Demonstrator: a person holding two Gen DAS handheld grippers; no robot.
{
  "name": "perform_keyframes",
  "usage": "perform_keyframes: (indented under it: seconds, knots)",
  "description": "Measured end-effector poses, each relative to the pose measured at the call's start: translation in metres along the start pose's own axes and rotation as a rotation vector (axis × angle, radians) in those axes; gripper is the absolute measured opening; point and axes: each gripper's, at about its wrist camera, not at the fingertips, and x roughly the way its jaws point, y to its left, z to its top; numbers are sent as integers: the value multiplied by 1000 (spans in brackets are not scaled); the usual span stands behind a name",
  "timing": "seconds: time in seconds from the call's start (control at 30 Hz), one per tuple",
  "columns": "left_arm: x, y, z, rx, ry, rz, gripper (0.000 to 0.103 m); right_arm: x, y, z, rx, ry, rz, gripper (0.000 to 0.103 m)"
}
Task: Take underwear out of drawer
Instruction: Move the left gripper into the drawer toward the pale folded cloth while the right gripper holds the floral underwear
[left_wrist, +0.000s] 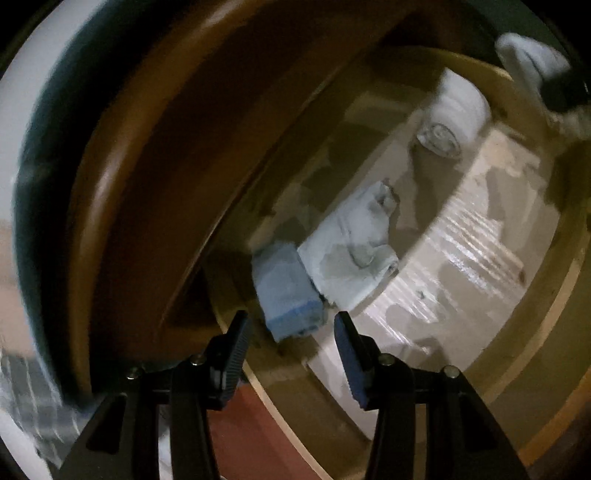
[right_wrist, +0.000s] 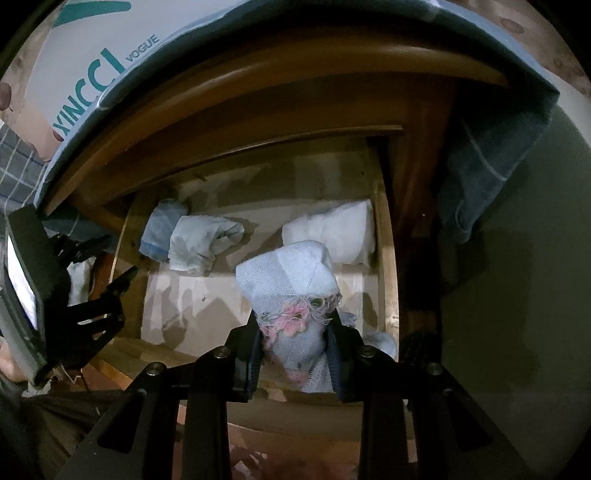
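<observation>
**Between the right fingers, one garment held above the drawer**

Between the right gripper's (right_wrist: 295, 350) fingers a pale grey knitted underwear piece (right_wrist: 291, 280) with frayed pink threads is clamped tight, held above the open wooden drawer (right_wrist: 386, 258). Beyond it lies a white roll (right_wrist: 332, 229). The left gripper's (left_wrist: 291, 332) fingers stand apart, empty, just short of a blue folded piece (left_wrist: 284, 284), possibly underwear, beside a pale crumpled one (left_wrist: 351, 251).

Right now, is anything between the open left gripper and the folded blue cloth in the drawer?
Nothing visible. The left gripper is open just in front of the blue cloth, with no object between them. A white cloth lies beside it, touching.
</observation>
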Motion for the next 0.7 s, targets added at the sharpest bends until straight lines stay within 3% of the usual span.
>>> perform_keyframes:
  seconds: [0.2, 0.47, 0.7]
  knots:
    - [17, -14, 11, 148, -15, 73, 48, 3, -1, 0, 5, 11, 11, 28]
    - [28, -12, 22, 222, -66, -96, 48, 3, -4, 0, 14, 15, 16, 28]
    - [45, -12, 31, 229, -78, -123, 48, 5, -2, 1, 7, 26, 28, 28]
